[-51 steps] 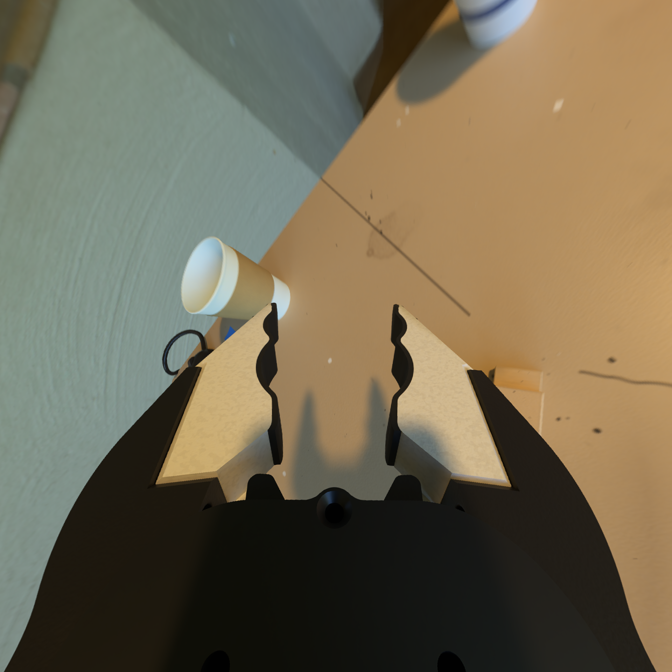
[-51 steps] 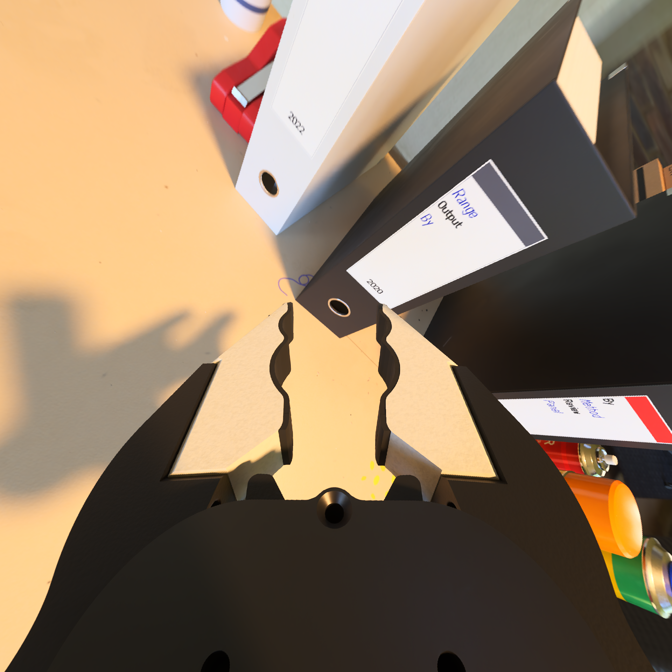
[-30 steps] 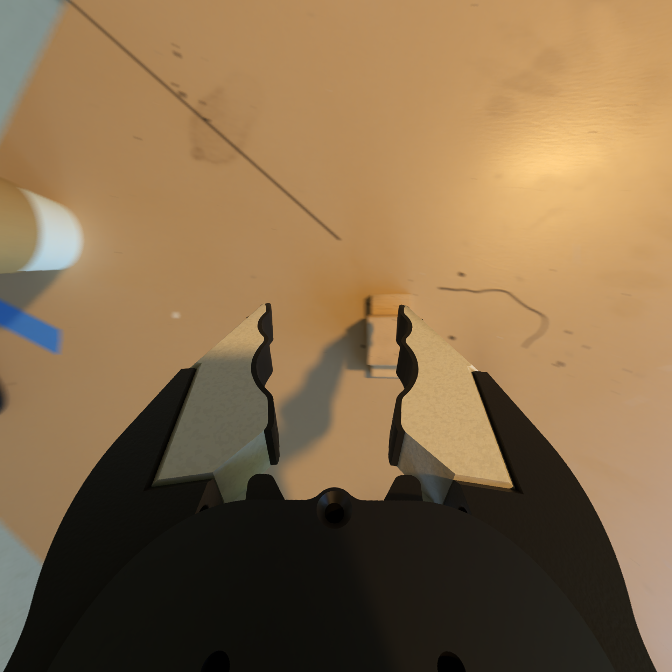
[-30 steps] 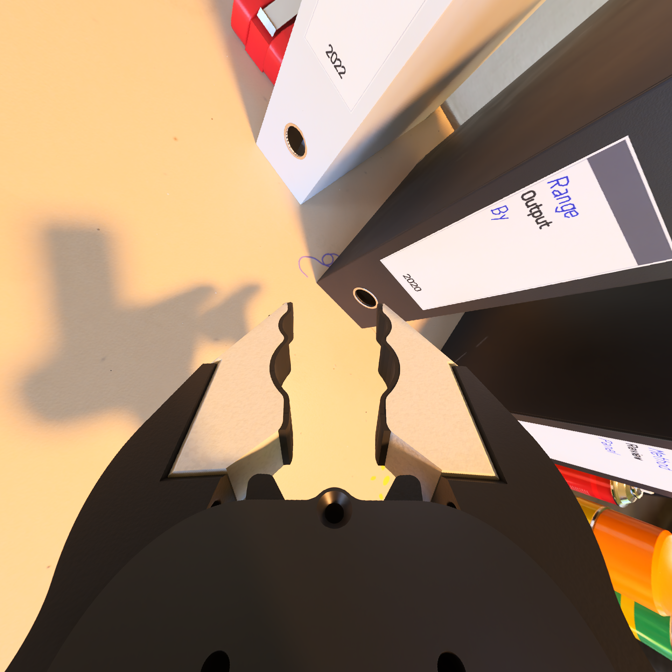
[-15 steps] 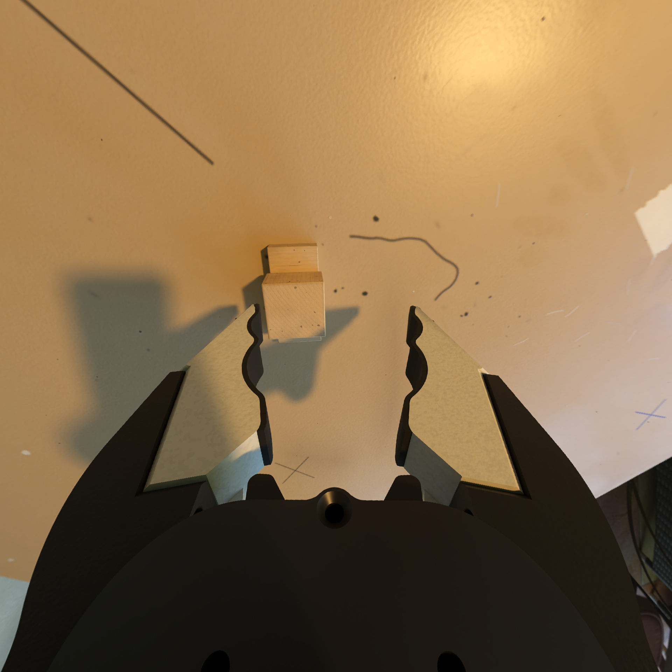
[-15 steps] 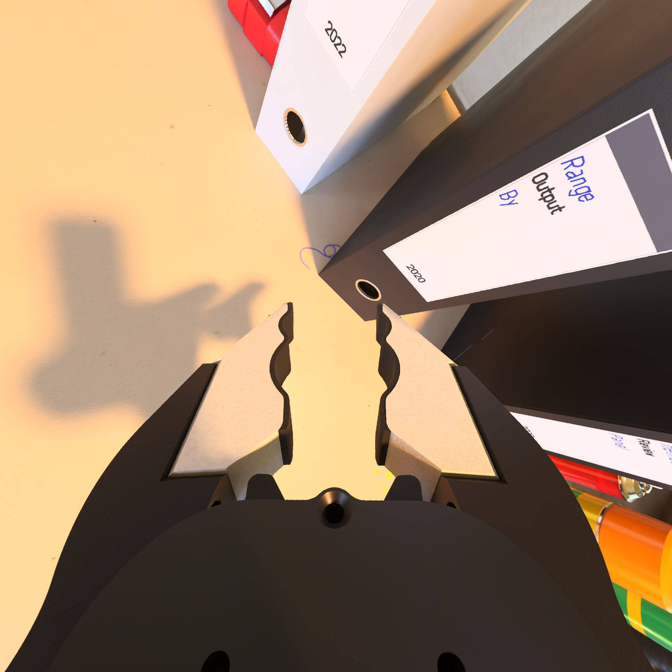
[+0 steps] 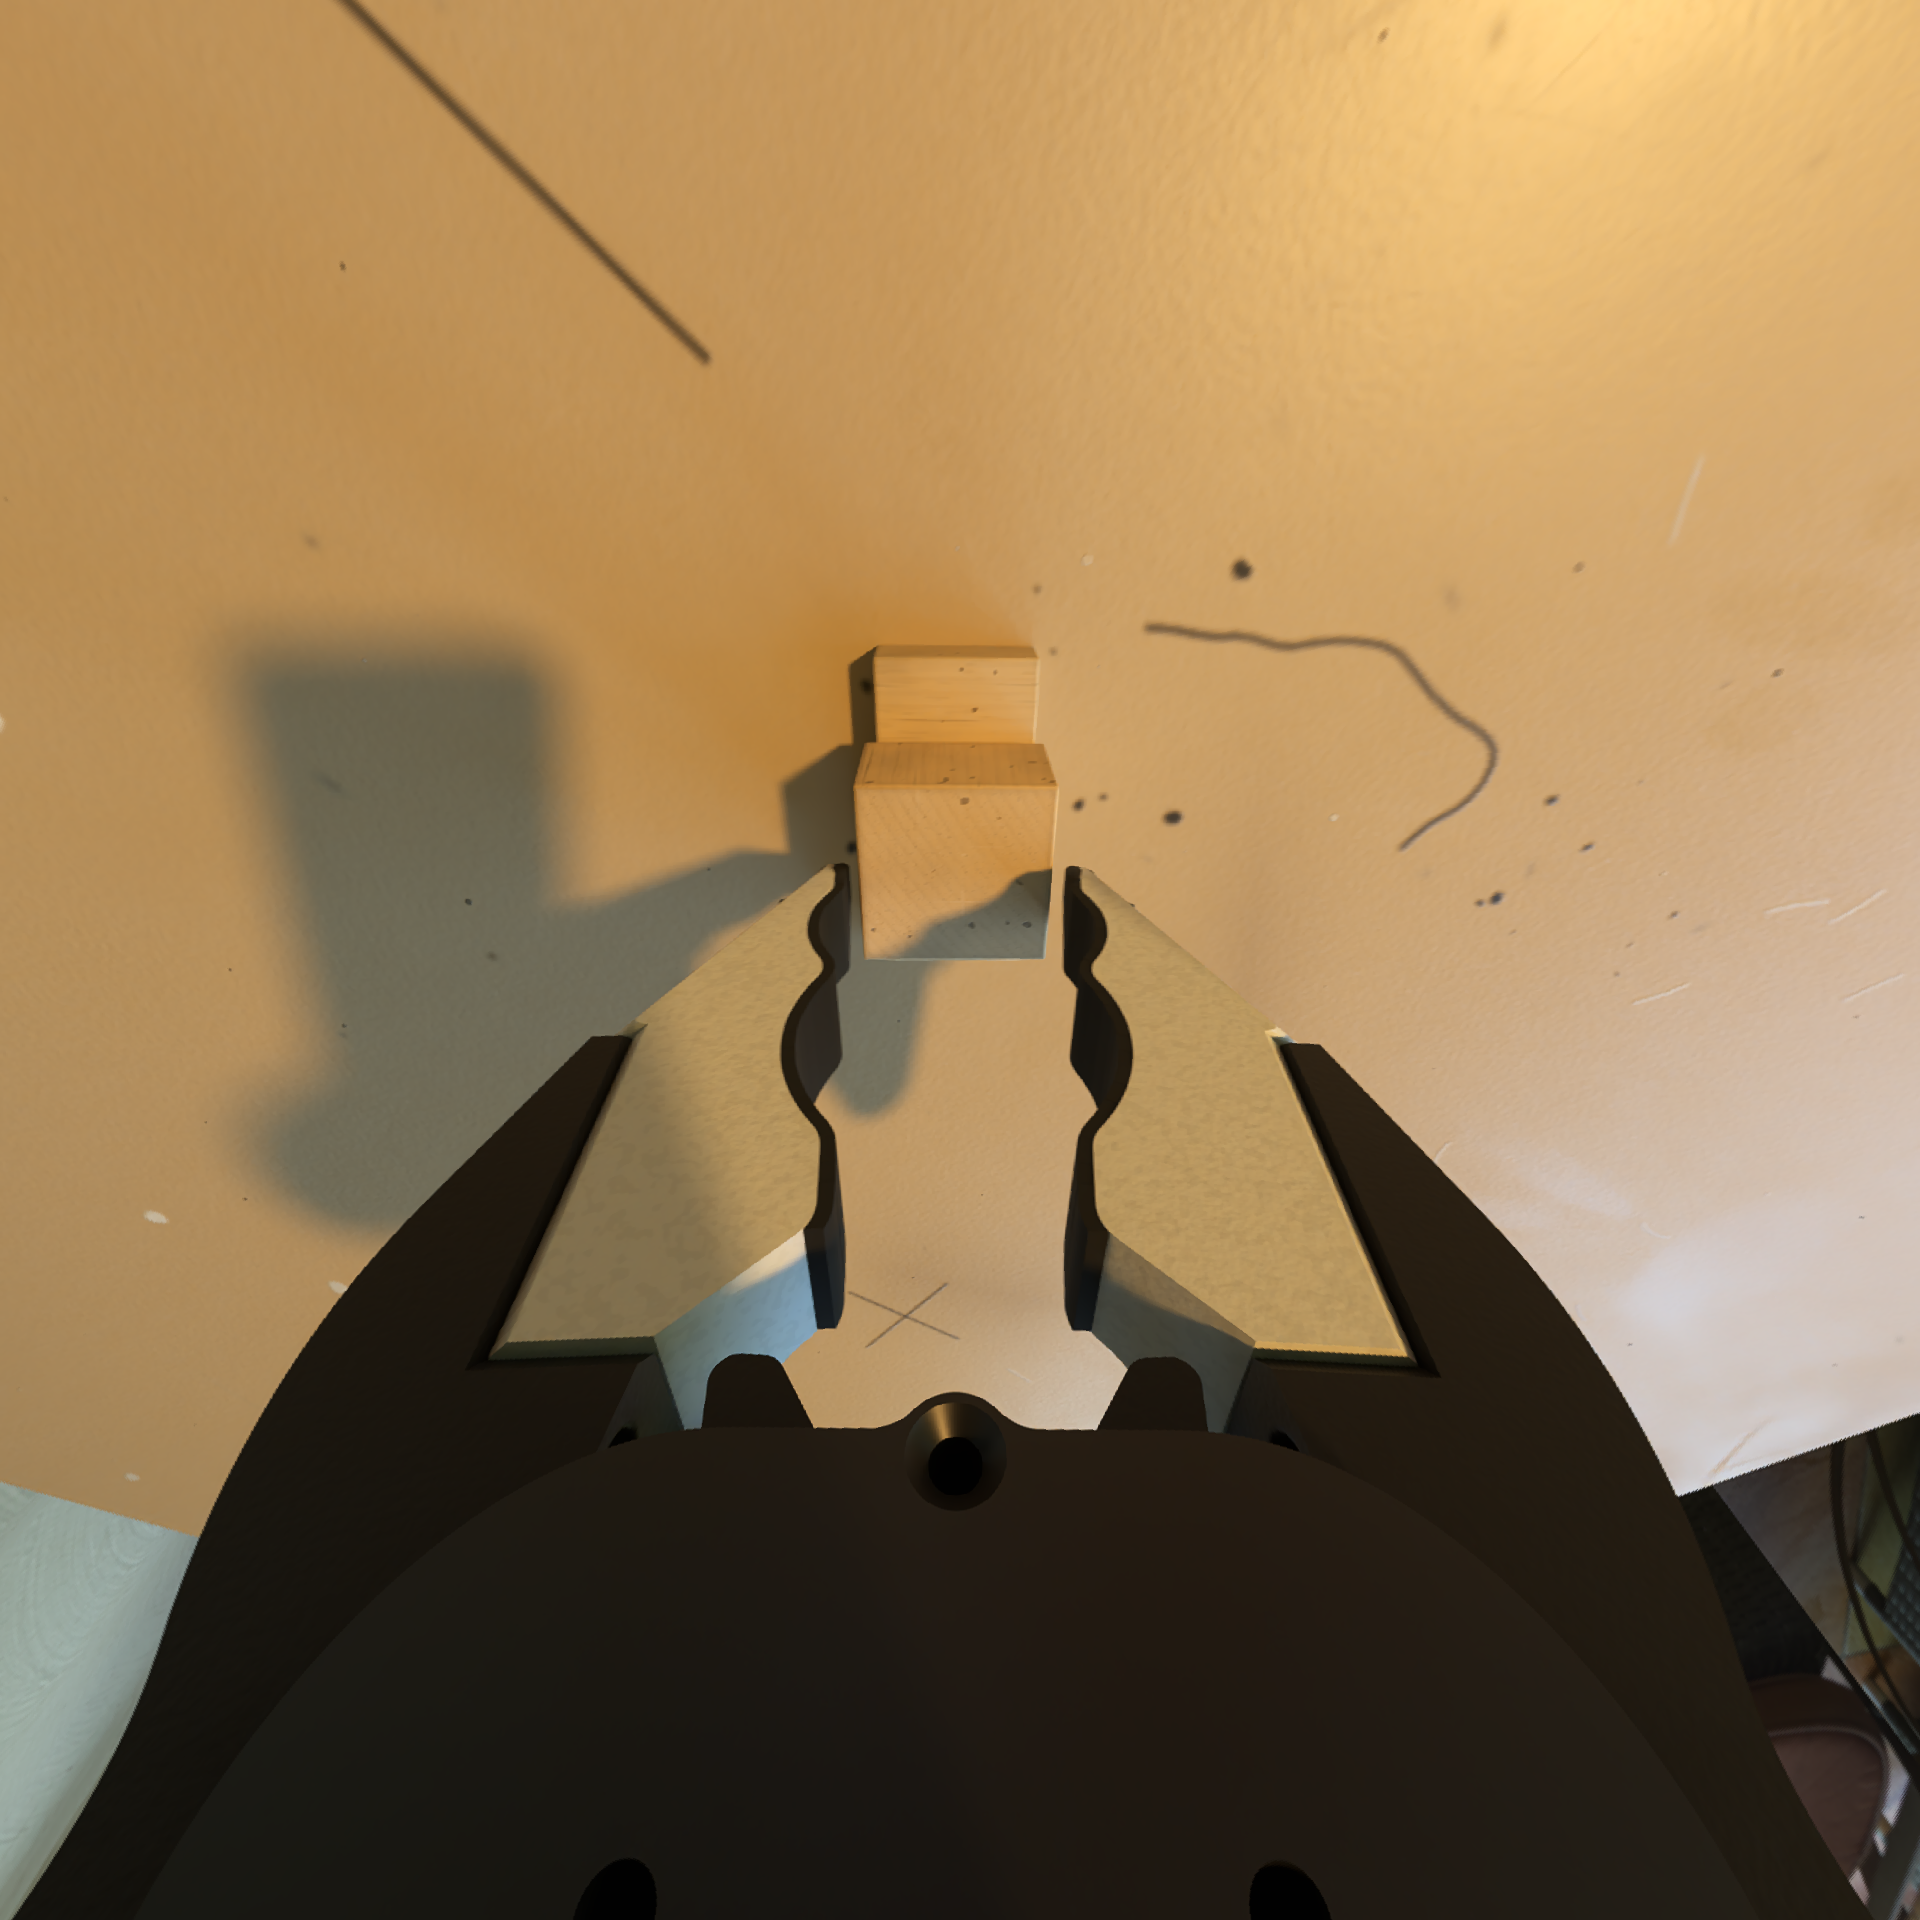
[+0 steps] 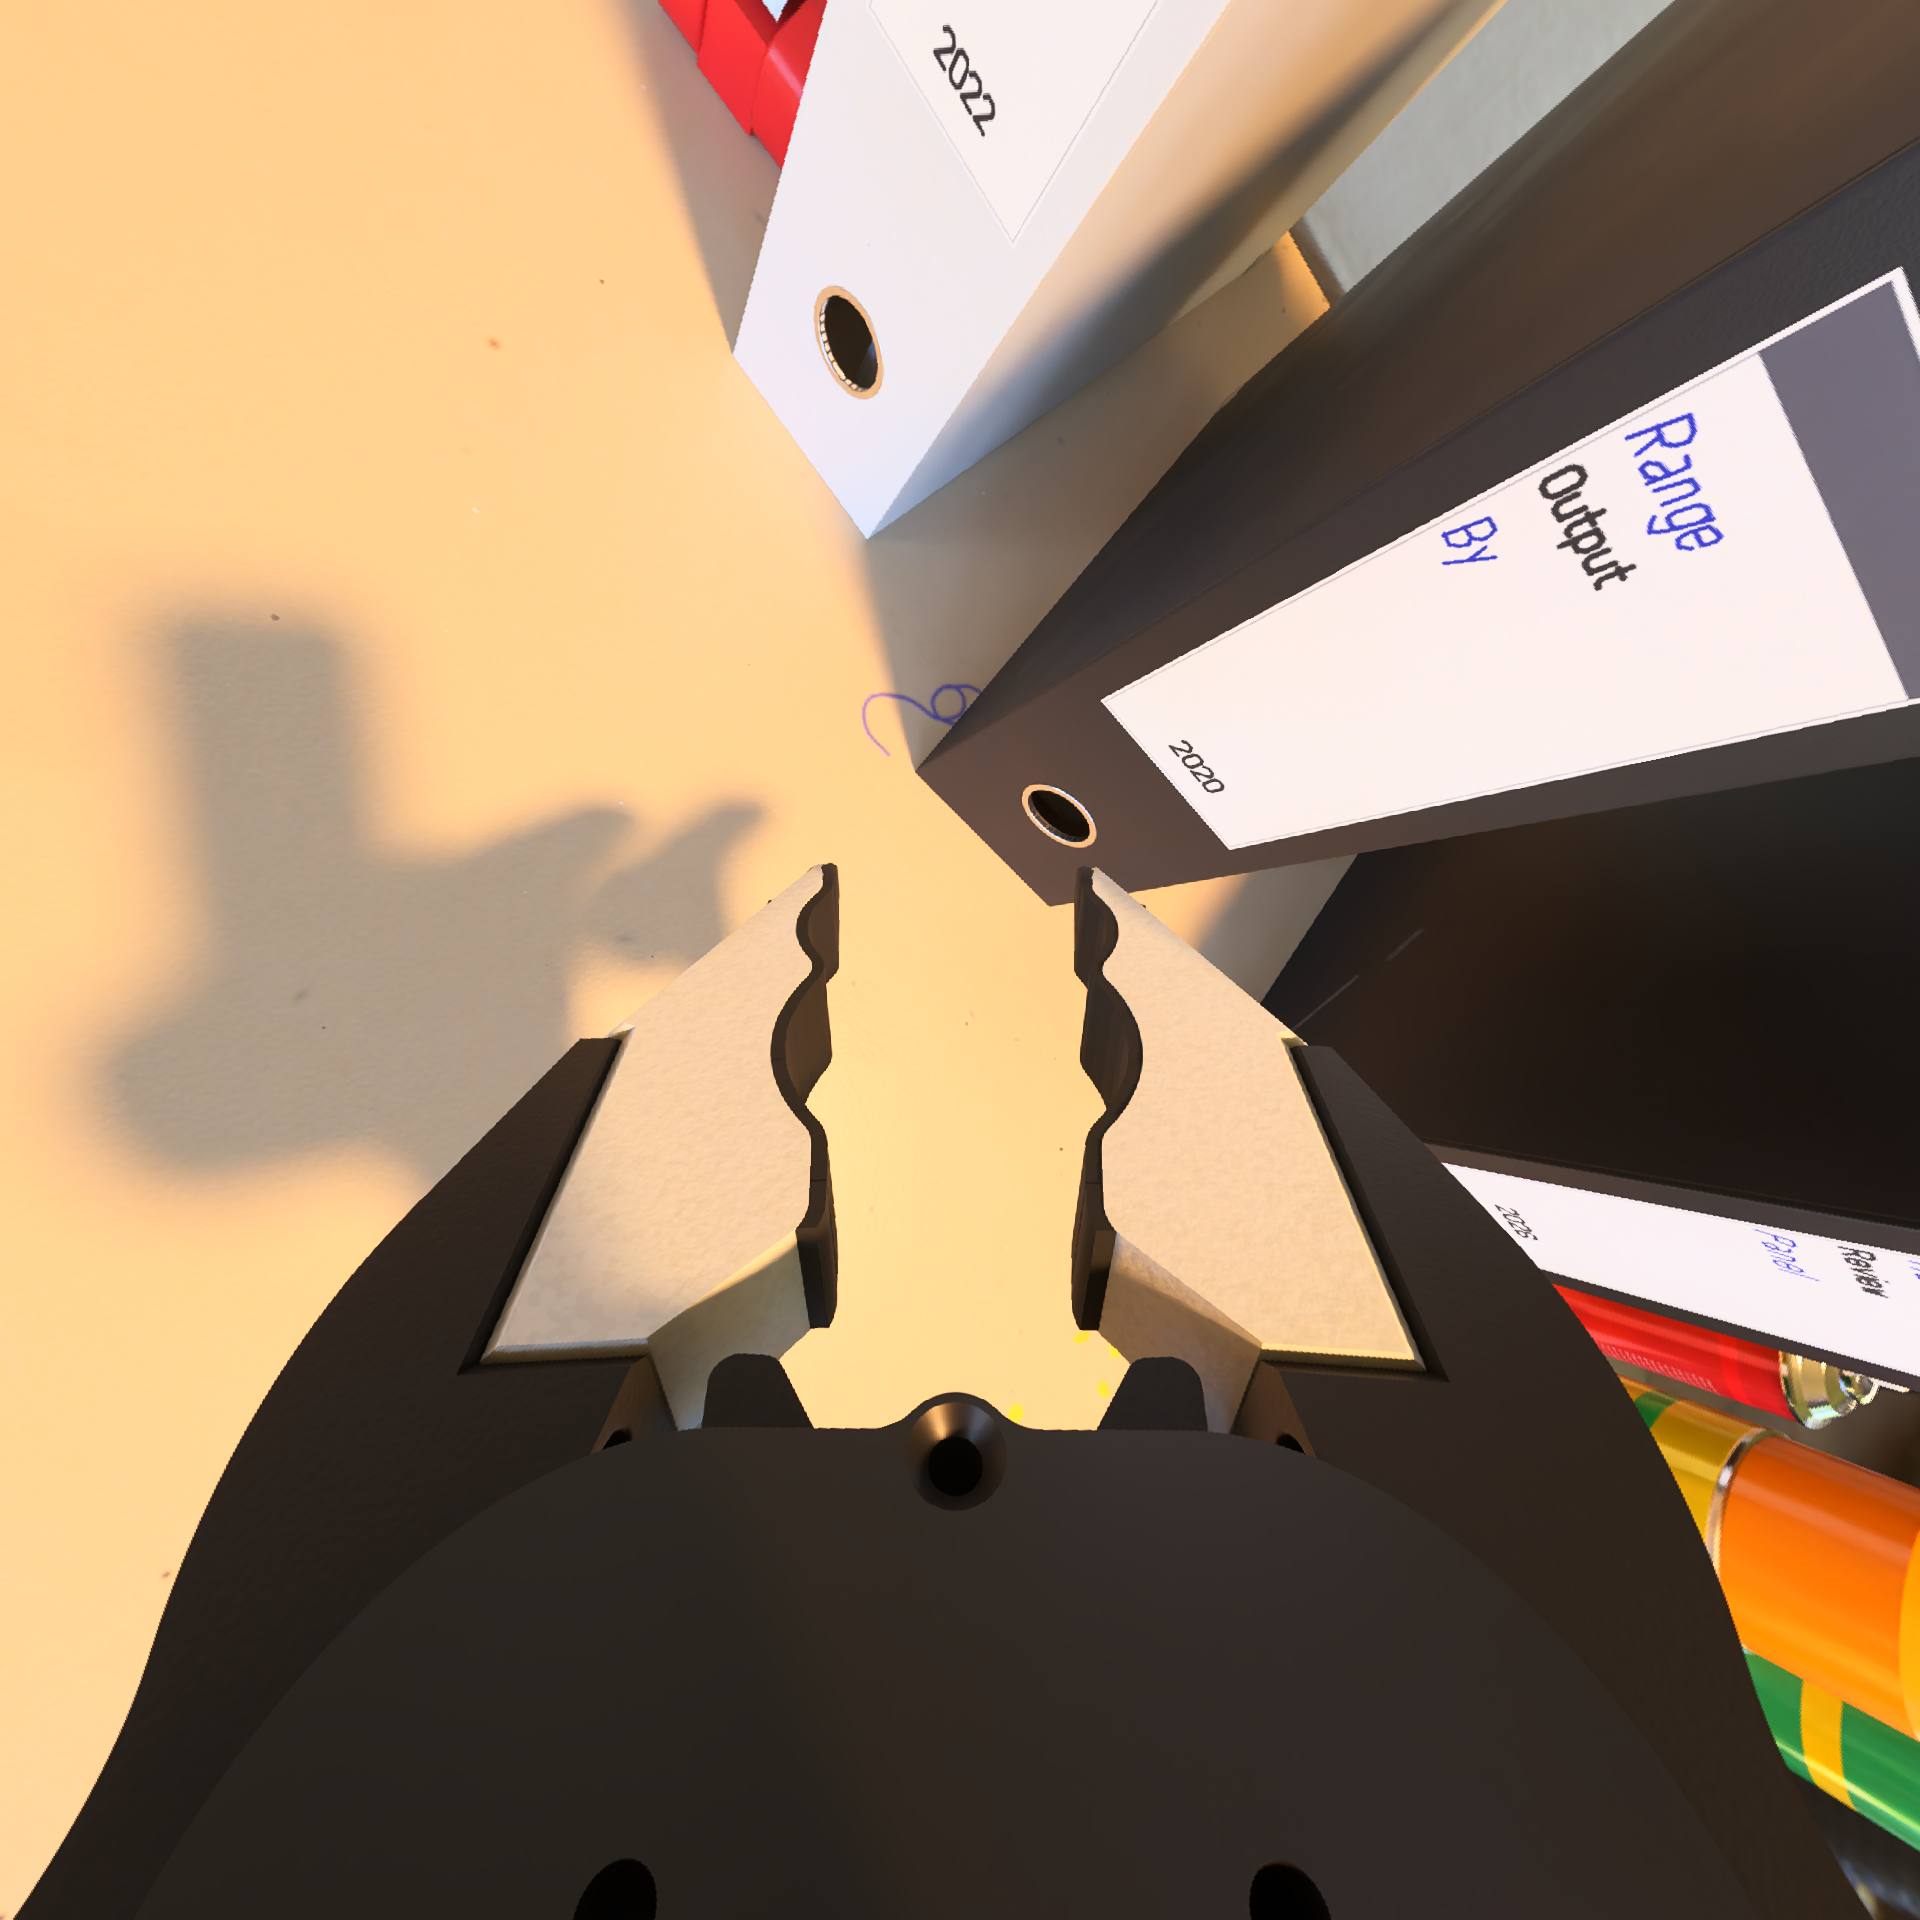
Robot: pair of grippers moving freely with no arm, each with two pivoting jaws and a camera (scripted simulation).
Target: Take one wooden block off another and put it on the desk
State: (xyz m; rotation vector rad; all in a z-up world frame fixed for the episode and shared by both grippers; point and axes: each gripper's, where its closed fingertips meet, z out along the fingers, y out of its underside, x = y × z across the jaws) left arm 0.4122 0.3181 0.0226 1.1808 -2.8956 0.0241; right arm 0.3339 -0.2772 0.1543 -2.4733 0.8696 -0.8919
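In the left wrist view two pale wooden blocks are stacked on the tan desk point(image 7: 1351, 312). The upper block point(image 7: 954, 842) sits on the lower block point(image 7: 956, 691), which shows just beyond it. My left gripper point(image 7: 954, 878) is open, with its fingertips on either side of the upper block's near end. A thin gap shows on each side and the block rests on the stack. My right gripper point(image 8: 954, 878) is open and empty above bare desk, its tips near the corner of a black binder point(image 8: 1351, 644). The blocks do not show in the right wrist view.
A white binder point(image 8: 935, 260), a red box point(image 8: 748, 52) and a second black binder point(image 8: 1662, 1226) stand along the right. Coloured cans point(image 8: 1818, 1558) lie at the lower right. The desk edge point(image 7: 1766, 1455) runs at the left view's lower right.
My left gripper swung from the paper cup at the desk edge to the block stack, centred on it and narrowed its jaws around the upper block. The right gripper drifted slightly.
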